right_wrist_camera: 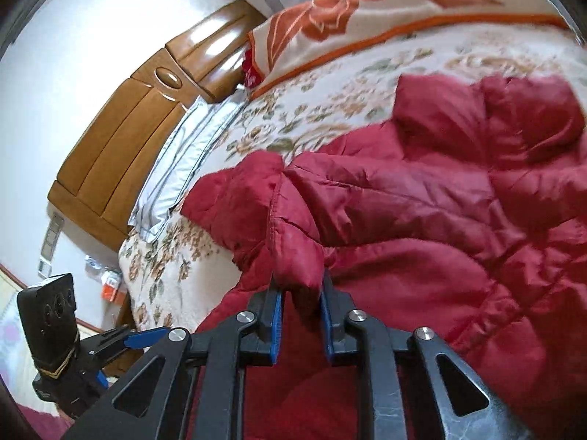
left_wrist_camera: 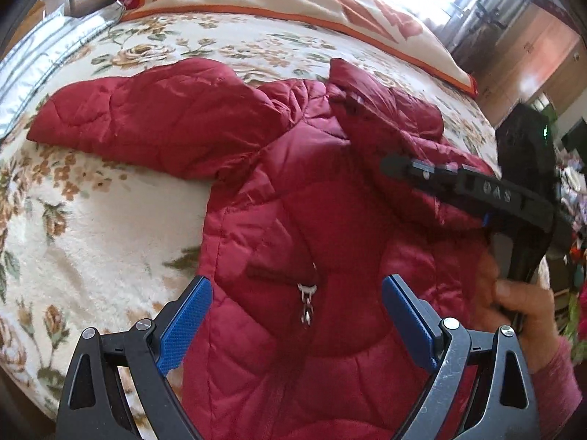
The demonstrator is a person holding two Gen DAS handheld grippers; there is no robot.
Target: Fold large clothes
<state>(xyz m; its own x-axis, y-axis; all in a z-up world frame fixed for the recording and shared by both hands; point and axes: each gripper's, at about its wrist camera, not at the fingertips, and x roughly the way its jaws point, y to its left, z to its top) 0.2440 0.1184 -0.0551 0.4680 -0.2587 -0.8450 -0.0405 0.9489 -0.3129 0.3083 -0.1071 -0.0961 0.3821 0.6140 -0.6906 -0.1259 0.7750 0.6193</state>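
We find the red puffer jacket spread front-up on the floral bedspread, its long axis running straight away from the left gripper, with one sleeve stretched out to the left. The right gripper is clamped on a folded sleeve cuff at the jacket's right side, lifted clear. The left gripper hangs with jaws apart over the zipper pull, holding nothing; we judge the right one better placed to carry its sleeve across the body.
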